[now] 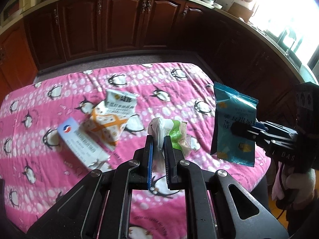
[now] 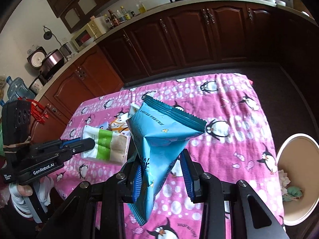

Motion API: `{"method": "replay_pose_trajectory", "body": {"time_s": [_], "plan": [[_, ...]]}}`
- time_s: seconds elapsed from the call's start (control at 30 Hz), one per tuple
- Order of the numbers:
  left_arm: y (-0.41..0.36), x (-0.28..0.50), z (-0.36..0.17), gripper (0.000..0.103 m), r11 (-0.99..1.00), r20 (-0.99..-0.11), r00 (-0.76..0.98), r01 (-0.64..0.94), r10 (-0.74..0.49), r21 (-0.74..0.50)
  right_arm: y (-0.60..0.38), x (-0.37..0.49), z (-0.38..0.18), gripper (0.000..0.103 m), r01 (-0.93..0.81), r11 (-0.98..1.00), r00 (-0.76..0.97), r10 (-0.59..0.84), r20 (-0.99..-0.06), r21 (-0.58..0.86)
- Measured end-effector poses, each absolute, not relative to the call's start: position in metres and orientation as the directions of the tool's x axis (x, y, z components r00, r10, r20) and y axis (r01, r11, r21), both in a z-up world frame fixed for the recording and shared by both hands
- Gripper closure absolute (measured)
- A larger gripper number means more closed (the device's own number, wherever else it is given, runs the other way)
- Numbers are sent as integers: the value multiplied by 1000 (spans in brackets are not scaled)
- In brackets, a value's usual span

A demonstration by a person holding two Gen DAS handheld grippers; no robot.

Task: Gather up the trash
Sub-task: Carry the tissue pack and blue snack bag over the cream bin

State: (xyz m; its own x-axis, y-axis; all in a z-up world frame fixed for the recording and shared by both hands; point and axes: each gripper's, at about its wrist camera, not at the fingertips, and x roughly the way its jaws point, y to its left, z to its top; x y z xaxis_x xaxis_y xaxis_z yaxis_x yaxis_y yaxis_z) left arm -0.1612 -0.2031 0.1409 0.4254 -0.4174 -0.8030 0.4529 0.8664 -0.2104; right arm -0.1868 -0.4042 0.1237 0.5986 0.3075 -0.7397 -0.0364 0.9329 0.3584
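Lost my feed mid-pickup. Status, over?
Left gripper shut on green-and-white wrapper. Right gripper shut on blue snack bag. Bin at table's right edge; path clear.

Box [image 1: 79, 147] left of wrapper [image 1: 107, 123] on table [image 1: 179, 83], bin [image 2: 295, 181] beside.

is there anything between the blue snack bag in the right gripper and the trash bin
Nothing visible. The blue snack bag hangs in the right gripper above the pink tablecloth; the bin stands open beside the table.
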Motion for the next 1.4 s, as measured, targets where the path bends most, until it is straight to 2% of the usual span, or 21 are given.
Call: {"method": "replay_pose_trajectory", "body": {"time_s": [0.77, 1.4], "plan": [[-342, -157, 142, 95, 755, -796, 325, 612, -511, -235, -525, -226, 120, 69, 199, 920, 635, 141, -759, 337], [-480, -175, 115, 95, 638, -808, 196, 723, -555, -263, -632, -278, 89, 69, 438, 860, 565, -38, -824, 261]]}}
